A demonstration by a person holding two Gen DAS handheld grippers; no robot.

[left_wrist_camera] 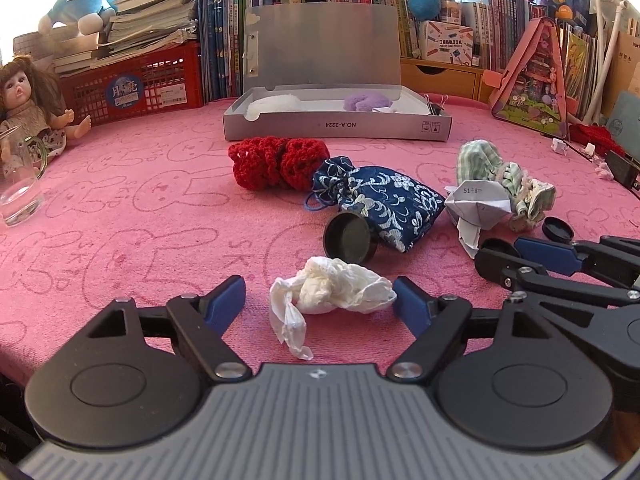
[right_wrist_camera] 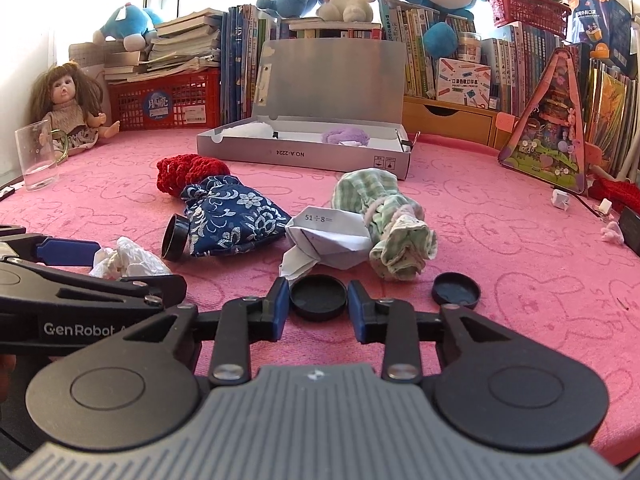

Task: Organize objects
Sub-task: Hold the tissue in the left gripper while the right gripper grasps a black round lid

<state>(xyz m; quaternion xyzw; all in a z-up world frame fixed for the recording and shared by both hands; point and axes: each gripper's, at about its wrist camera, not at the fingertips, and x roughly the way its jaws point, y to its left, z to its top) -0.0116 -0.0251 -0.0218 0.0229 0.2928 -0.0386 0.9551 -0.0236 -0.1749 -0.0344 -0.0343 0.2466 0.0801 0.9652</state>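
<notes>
A: Near the front edge of the surface (left_wrist_camera: 120, 220), the left gripper (left_wrist_camera: 320, 300) has its fingers spread wide around the crumpled tissue (left_wrist_camera: 328, 286), not pinching.

B: Close slowly there; tissue squashes and slips.

A: To its right, the right gripper (right_wrist_camera: 318, 306) brackets a black lid (right_wrist_camera: 318, 297), fingers released either side.

B: Square up and go low. The open box (right_wrist_camera: 304, 158) sits near the back edge.
</notes>
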